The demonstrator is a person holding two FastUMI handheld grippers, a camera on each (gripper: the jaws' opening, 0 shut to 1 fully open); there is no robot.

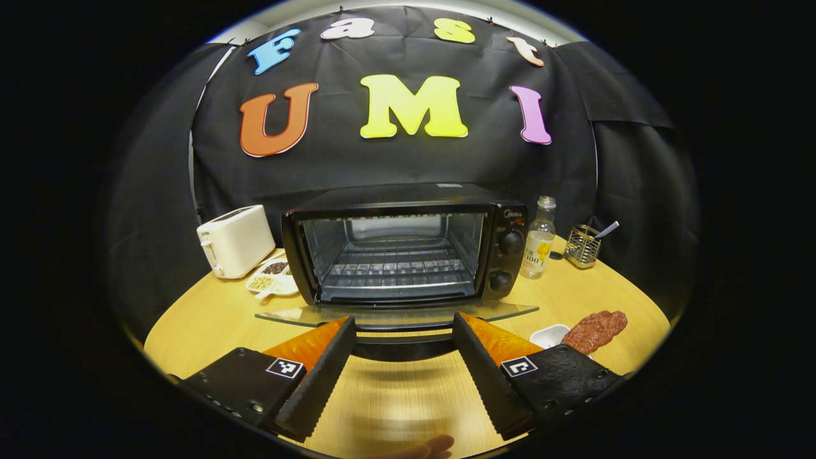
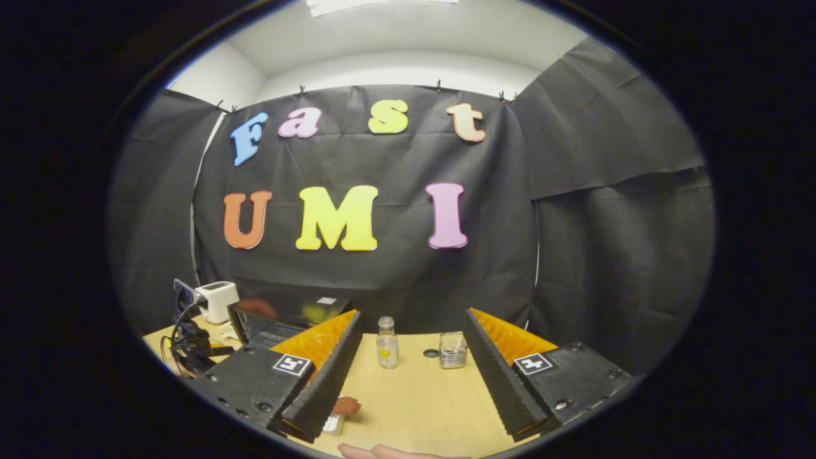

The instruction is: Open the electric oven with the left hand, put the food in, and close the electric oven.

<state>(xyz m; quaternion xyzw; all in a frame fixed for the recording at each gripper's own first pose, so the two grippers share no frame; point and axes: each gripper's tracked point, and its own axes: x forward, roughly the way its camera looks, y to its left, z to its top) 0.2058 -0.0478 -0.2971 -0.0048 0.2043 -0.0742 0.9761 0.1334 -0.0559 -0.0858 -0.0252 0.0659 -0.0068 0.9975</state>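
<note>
The left tongs are spread wide with nothing between them, hovering low over the near part of the wooden table. Just ahead of their tips hangs the electric oven's glass door, dropped flat and open, its dark handle sitting in the gap between the two fingers without touching either. Behind it the electric oven stands toward the back of the table, its cavity open and a wire rack visible inside — two knobs run down its right-hand panel.

The food, a reddish-brown lumpy piece, lies near the table's right edge beside a small white dish, well apart from the oven. A clear bottle stands just beside the oven's right side, and a wire basket holding a utensil sits further toward the back right corner. A white toaster is at the back left, with a plate of small items in front of it.

The right tongs are likewise spread and grip nothing, held above the table's near edge — the bottle and basket show between their fingers, far off. A fingertip shows at the bottom of the right gripper view.
</note>
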